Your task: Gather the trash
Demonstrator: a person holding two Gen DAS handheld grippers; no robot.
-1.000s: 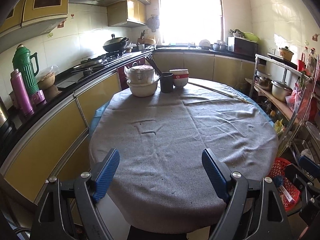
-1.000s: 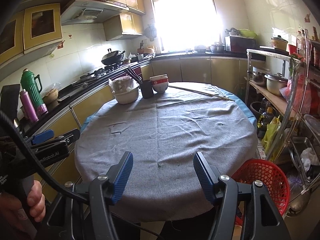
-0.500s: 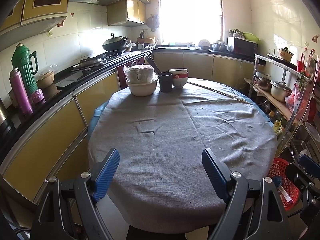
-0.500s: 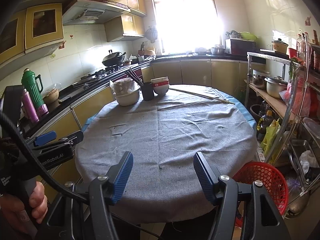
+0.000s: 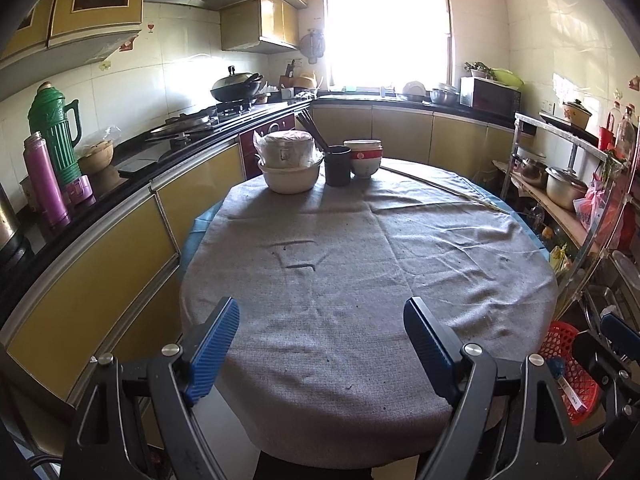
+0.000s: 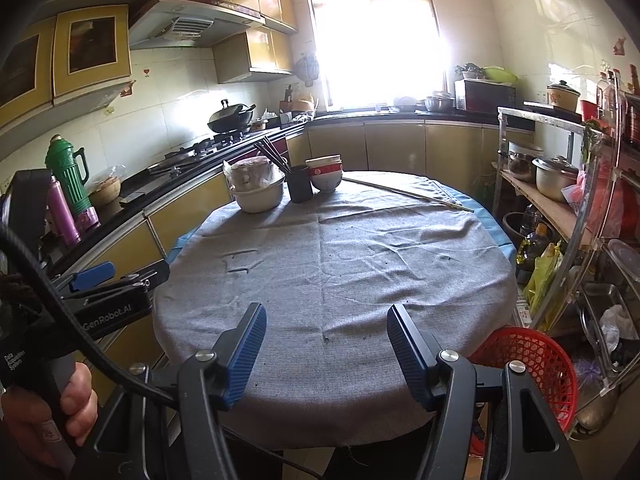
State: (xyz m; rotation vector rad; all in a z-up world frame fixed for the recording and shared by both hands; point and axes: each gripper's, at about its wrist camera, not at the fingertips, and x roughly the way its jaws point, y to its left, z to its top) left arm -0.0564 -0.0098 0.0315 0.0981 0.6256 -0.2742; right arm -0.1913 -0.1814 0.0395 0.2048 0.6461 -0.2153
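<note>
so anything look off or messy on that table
Mostly tidy. The grey tablecloth is wrinkled and dotted with small dark crumbs, and a long thin stick lies loose across the far right edge. The bowls and the chopstick cup stand upright; nothing is spilled.

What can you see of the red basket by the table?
The red basket is a round plastic mesh bin with an open lattice wall and a thick rim. It stands upright on the floor at the near right edge of the round table, beside the metal rack. The right tool partly hides it. In the left wrist view a pale tag-like strip shows near it; other contents unclear.
</note>
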